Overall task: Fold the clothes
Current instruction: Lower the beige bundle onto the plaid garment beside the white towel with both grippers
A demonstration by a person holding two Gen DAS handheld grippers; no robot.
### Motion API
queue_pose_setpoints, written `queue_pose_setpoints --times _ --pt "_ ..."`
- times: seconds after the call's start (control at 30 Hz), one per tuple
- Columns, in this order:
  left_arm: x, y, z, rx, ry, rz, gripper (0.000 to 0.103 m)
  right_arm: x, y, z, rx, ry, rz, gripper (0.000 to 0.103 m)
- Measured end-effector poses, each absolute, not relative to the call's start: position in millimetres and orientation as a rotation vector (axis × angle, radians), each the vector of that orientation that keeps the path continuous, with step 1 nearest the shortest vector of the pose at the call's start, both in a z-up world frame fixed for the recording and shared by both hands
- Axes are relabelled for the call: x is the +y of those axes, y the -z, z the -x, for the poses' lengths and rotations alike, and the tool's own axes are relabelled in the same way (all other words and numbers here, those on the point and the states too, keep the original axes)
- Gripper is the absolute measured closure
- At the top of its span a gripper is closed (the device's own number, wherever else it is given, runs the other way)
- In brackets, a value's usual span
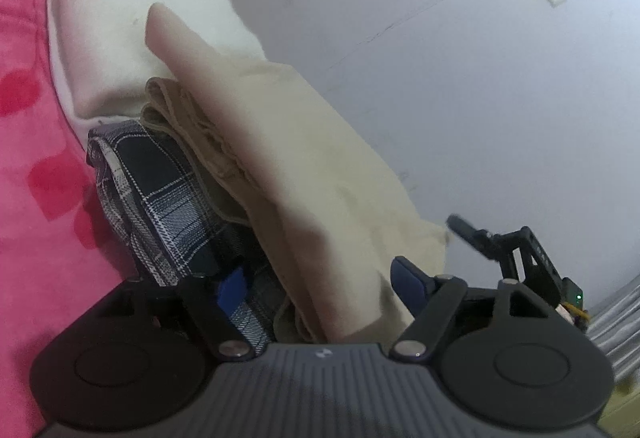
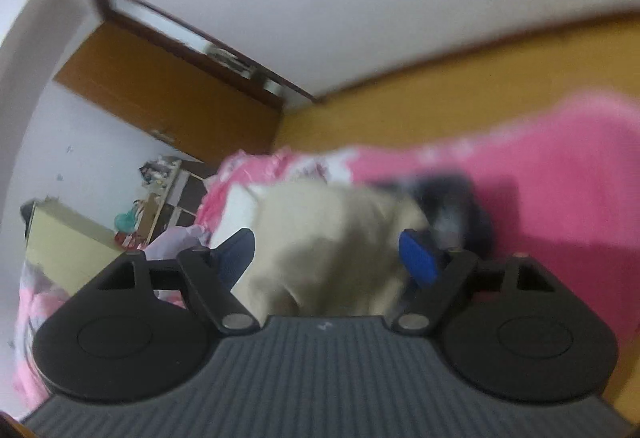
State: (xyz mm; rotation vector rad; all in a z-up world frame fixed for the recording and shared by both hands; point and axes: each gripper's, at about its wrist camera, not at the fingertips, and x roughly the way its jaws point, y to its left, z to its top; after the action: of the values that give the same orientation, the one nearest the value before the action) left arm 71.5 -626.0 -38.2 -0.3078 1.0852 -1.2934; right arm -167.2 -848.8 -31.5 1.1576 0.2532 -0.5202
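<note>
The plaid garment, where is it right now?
In the left wrist view, the plaid garment lies left of centre on the pink blanket, under the beige cloth and below the white cloth.

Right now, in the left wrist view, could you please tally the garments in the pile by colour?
White garment: 1
Beige garment: 1
Navy plaid garment: 1
Total: 3, lying on the pink blanket.
</note>
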Motion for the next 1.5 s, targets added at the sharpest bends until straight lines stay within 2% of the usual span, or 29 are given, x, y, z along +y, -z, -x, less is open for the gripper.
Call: queue_pose_setpoints --times 0.07,0.23,0.4,0.6,0.77,0.83,1.03,1.3,1.5 --pt "-630.0 38.3 -70.0 1.079 1.281 0.274 0.037 -843.8 45.2 174.0 0.249 0.531 -1.239 0.023" --pt "-635.1 39.9 -70.1 1.076 1.263 0.217 0.043 -839.0 55.2 176.4 0.221 0.539 -1.338 0.023" --pt "-635.8 44.9 -73.6 1.083 1.254 0.205 0.046 -826.7 55.4 169.7 0.24 0.491 -1.359 0.023" --pt "-637.1 52.5 -79.8 1.101 1.246 0.204 0.05 -835.2 52.6 140.3 0.356 0.52 -1.34 0.016" --pt "-638.8 47.5 -62.9 1.109 1.242 0.196 0.054 -816.4 24.5 136.6 0.373 0.55 -1.201 0.037" --pt "-642.2 48.4 -64.9 1.123 1.243 0.208 0.054 -815.5 20.7 138.5 0.373 0.548 -1.196 0.041" --pt "-630.7 45.4 -66.8 1.134 1.255 0.214 0.054 -827.7 24.9 136.1 0.379 0.528 -1.25 0.035" --pt "-631.3 52.8 -81.4 1.169 1.279 0.241 0.055 -812.7 22.9 160.0 0.318 0.496 -1.337 0.032" --pt "-632.0 55.7 -80.7 1.16 1.282 0.234 0.054 -796.0 43.1 152.2 0.408 0.463 -1.33 0.032"
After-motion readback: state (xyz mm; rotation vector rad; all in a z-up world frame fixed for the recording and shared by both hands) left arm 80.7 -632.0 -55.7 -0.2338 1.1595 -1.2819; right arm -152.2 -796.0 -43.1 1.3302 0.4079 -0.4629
